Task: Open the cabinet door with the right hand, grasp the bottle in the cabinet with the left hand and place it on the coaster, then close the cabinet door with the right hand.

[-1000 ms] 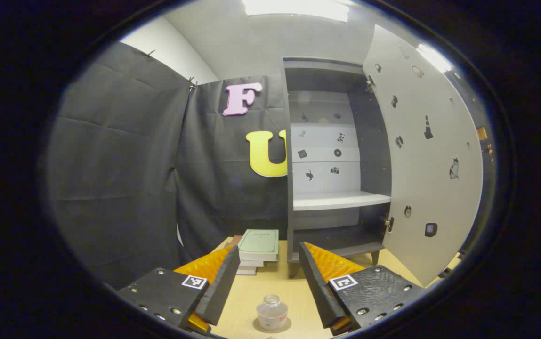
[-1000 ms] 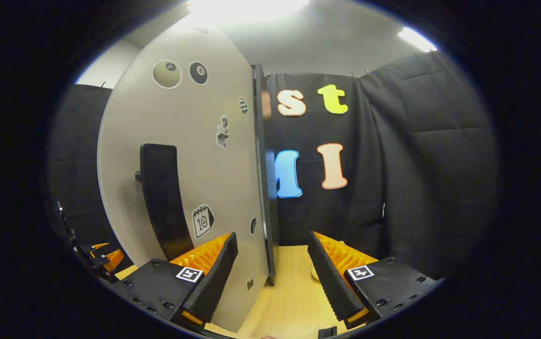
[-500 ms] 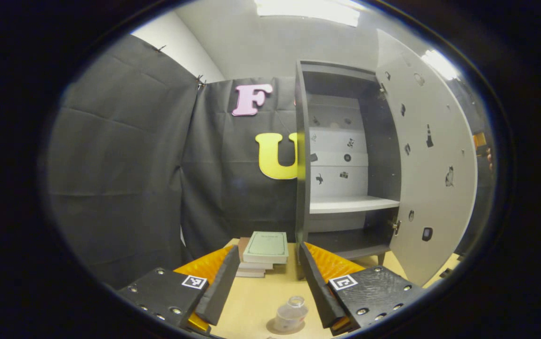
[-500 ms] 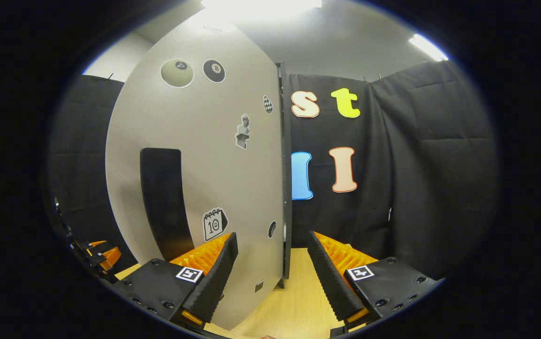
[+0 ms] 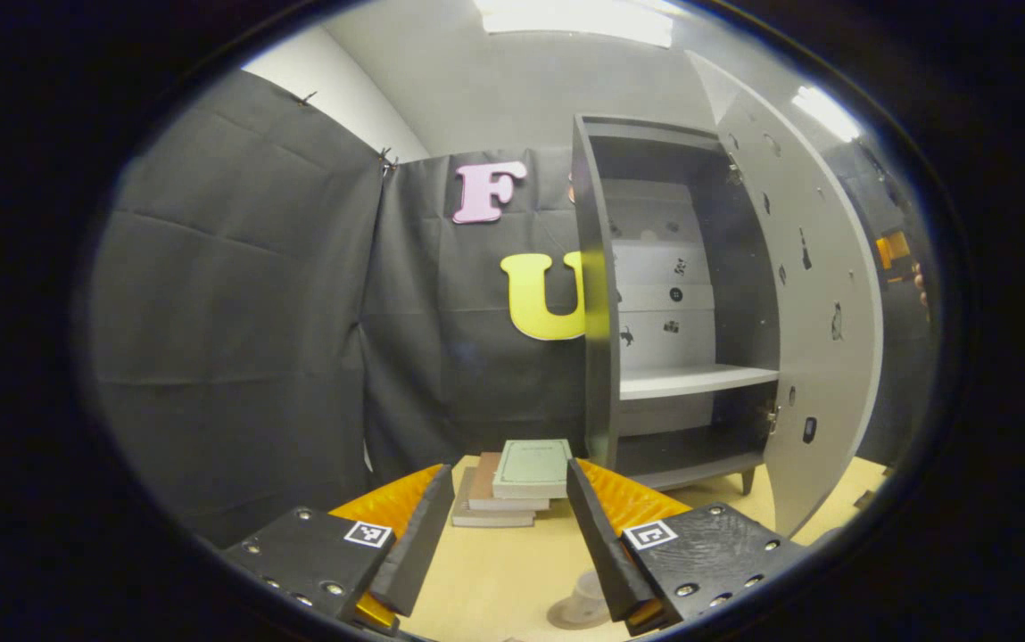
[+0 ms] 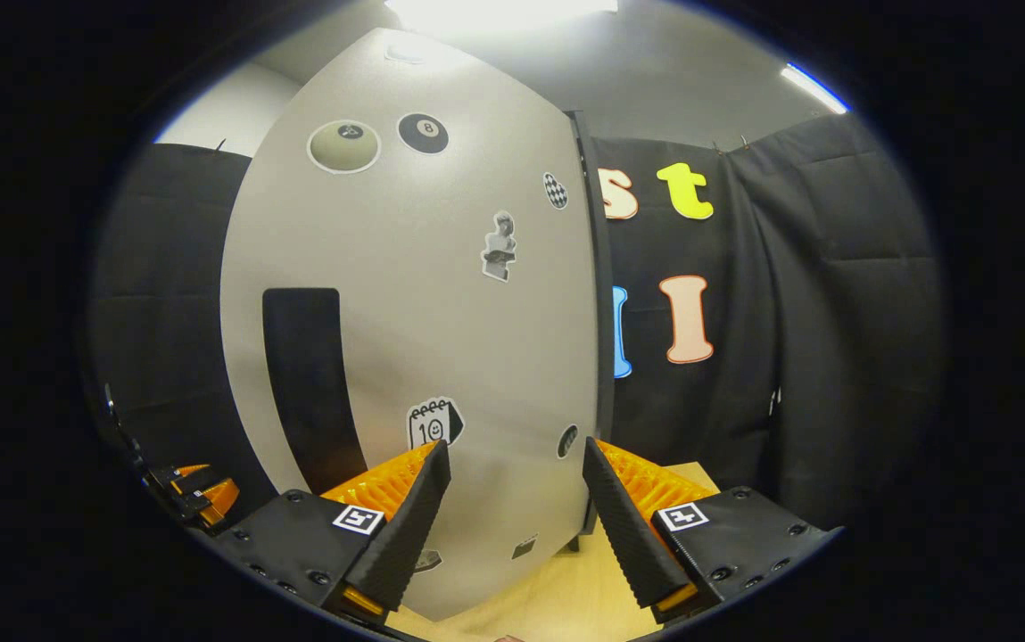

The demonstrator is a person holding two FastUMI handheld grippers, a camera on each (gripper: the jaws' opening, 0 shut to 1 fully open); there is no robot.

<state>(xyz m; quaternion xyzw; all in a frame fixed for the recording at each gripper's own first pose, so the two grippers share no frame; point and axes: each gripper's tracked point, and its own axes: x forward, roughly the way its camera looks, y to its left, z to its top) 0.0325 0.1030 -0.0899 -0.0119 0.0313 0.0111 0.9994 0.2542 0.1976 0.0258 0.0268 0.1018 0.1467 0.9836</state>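
My left gripper hangs over the near edge of the surface, jaws apart and empty, because the bottle already stands on its coaster just below my right-hand finger. My right gripper faces the outside of the cabinet door, jaws apart and gripping nothing, beside the dark handle. The cabinet stands half open at the far edge beside stacked books, so I judge that closing is the step in hand.
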